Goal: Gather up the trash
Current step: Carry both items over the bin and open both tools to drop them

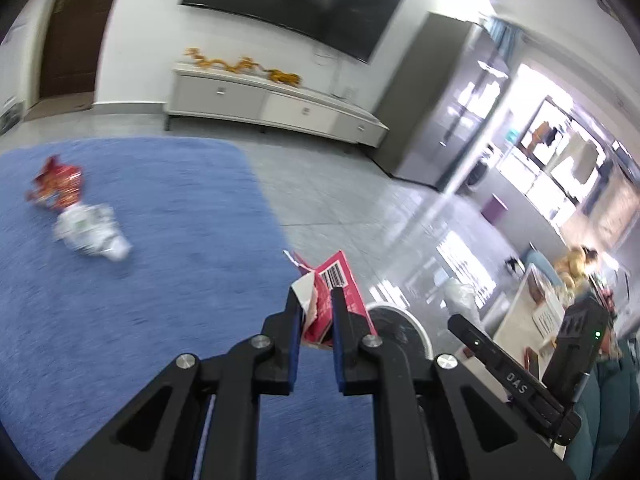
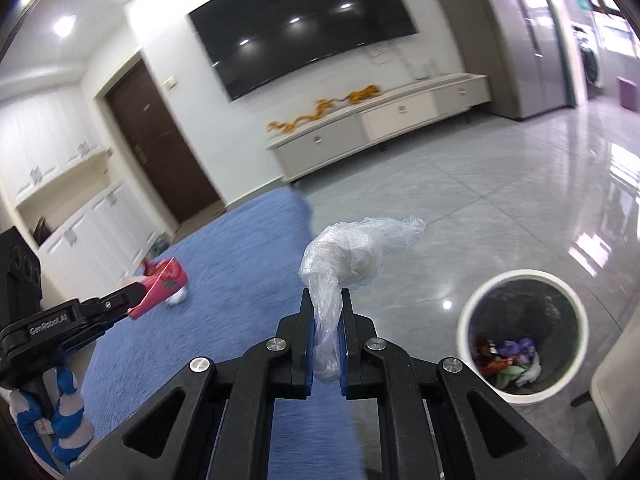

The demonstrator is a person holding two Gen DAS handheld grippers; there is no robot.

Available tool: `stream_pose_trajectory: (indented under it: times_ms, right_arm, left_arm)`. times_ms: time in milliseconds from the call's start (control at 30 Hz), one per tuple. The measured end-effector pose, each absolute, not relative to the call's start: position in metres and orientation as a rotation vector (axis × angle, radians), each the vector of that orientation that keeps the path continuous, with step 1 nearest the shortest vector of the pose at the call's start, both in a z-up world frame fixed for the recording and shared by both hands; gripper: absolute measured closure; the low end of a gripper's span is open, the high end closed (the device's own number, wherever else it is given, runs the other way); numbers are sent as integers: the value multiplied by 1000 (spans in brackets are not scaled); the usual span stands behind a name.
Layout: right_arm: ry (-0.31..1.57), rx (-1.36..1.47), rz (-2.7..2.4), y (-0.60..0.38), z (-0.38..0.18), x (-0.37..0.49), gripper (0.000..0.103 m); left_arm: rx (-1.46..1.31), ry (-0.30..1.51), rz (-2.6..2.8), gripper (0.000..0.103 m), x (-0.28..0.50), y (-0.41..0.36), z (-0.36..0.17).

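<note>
My left gripper (image 1: 316, 296) is shut on a torn pink carton (image 1: 340, 280) with a barcode, held above the blue rug's edge. It also shows in the right wrist view (image 2: 138, 292), with the pink carton (image 2: 164, 284) in it. My right gripper (image 2: 326, 294) is shut on a crumpled clear plastic bag (image 2: 352, 252), held above the floor. A white trash bin (image 2: 522, 330) with wrappers inside stands on the tiles to the right; its rim shows in the left wrist view (image 1: 400, 320). A red wrapper (image 1: 56, 188) and a white crumpled wrapper (image 1: 92, 232) lie on the rug.
A blue rug (image 1: 160, 280) covers the floor on the left, grey tiles (image 2: 500, 208) on the right. A low white TV cabinet (image 2: 380, 132) and a wall TV (image 2: 304, 28) are at the back. A white cabinet edge (image 2: 616, 380) is beside the bin.
</note>
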State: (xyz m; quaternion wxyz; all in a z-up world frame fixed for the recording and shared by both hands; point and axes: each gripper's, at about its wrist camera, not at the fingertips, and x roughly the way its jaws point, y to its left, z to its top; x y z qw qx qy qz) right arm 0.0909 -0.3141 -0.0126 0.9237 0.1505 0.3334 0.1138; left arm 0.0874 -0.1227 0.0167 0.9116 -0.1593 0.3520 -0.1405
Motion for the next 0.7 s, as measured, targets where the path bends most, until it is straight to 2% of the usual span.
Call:
stream_pose_trajectory:
  times_ms: [233, 533, 700]
  right_arm:
    - [679, 417, 106, -385, -34, 98, 94]
    - [739, 570, -14, -459, -97, 120, 90]
    - [760, 632, -65, -493, -123, 132, 90]
  left_arm:
    - [-218, 779, -420, 90, 131, -220, 8]
    - [-90, 919, -494, 90, 202, -341, -42]
    - [-91, 972, -516, 88, 231, -383, -66]
